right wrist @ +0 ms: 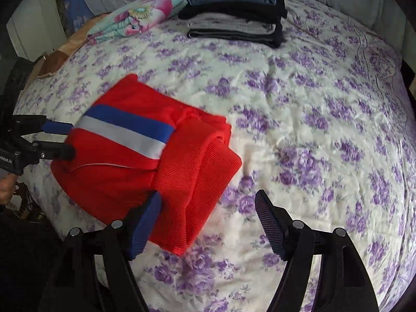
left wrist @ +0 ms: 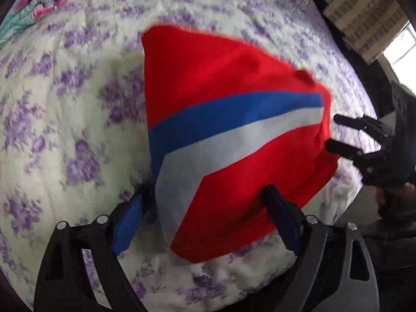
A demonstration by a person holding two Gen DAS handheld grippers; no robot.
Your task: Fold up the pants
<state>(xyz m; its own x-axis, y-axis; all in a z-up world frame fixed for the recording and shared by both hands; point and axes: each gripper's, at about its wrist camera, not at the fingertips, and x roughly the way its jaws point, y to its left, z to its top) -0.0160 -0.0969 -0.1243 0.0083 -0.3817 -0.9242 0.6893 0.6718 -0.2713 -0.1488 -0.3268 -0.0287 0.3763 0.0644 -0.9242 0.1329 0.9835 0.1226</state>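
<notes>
Left wrist view: left gripper (left wrist: 205,202) spread wide, straddling the near edge of the red pants (left wrist: 234,130); nothing pinched. The folded bundle lies on the floral bedspread (left wrist: 65,104), long axis running away from the claw.

Right wrist view: right gripper (right wrist: 208,221) spread, empty; the pants (right wrist: 145,150) lie left of it, ribbed cuff (right wrist: 197,179) nearest. Left gripper (right wrist: 59,139) sits at the bundle's far end.

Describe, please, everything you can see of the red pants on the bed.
The red pants lie folded into a compact bundle on the floral bedspread. The fabric looks soft and knitted, with a ribbed cuff on top at one end. A blue stripe and a white stripe run side by side across them. The left gripper and the right gripper stand open at opposite ends; neither clamps the cloth.
</notes>
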